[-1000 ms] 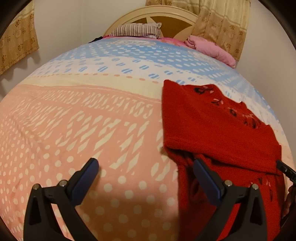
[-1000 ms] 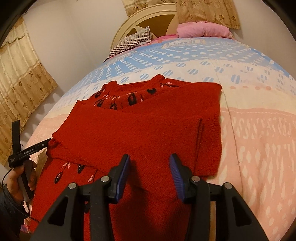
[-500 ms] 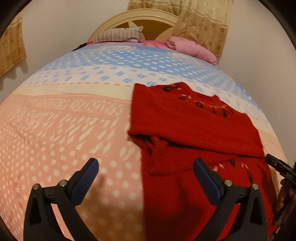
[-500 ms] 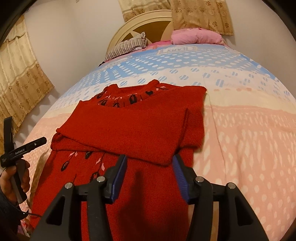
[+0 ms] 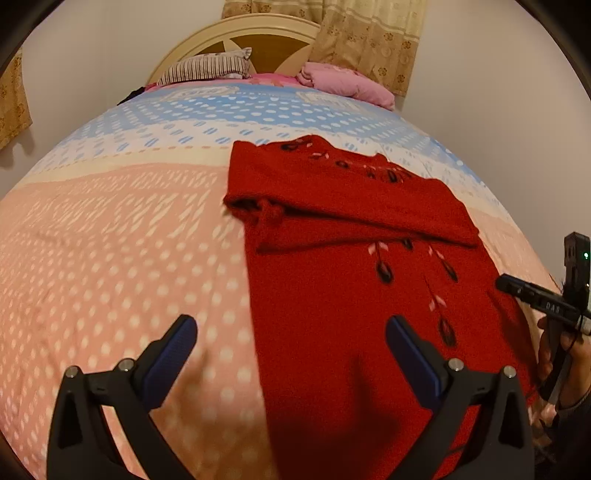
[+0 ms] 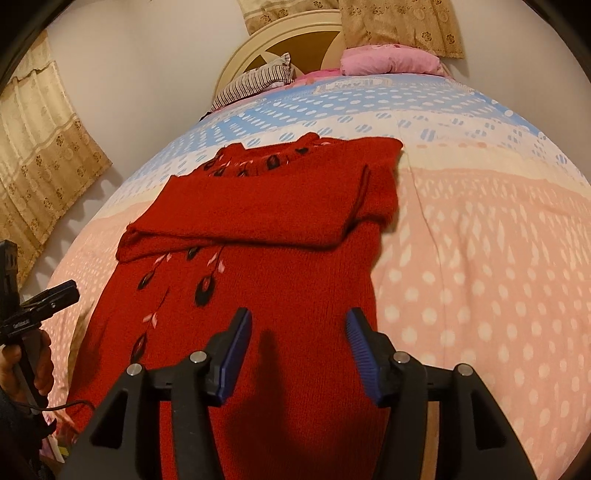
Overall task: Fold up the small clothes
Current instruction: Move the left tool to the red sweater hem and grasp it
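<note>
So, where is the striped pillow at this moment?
In both views the striped pillow lies at the far end of the bed, against the headboard, left of the pink bundle.

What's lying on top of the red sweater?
Its own sleeves are folded across the chest of the red sweater. They cover most of the chest, so whatever pattern is under them can't be seen.
</note>
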`<state>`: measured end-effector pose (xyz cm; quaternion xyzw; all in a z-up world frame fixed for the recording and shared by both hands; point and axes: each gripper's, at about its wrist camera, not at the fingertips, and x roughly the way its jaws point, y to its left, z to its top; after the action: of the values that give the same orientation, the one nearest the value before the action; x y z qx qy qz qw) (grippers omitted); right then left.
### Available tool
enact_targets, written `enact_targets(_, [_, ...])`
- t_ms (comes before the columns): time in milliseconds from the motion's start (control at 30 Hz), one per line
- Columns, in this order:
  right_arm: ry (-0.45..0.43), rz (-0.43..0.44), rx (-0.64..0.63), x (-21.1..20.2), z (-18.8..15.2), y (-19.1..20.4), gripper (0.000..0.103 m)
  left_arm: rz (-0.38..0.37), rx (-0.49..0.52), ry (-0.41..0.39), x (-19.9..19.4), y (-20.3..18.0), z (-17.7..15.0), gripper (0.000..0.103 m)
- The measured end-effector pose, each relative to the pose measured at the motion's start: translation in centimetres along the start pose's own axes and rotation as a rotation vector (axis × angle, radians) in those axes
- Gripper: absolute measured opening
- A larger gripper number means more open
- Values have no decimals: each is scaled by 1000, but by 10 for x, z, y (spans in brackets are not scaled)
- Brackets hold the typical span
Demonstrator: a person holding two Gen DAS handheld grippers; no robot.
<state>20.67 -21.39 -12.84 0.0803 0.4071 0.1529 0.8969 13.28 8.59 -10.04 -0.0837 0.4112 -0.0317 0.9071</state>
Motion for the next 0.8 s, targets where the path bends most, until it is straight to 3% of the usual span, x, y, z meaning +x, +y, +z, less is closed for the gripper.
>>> enact_targets(233, [-9, 21, 18, -20, -22, 2, 57, 9, -30, 2, -28, 8, -37, 103])
enact_targets(567, [2, 13, -9, -40, -57, 17, 58, -38, -49, 78, -39, 4, -94, 102])
enact_targets(800, [-9, 18, -3, -52, -78, 23, 59, -113, -70, 114, -42, -2, -109, 85])
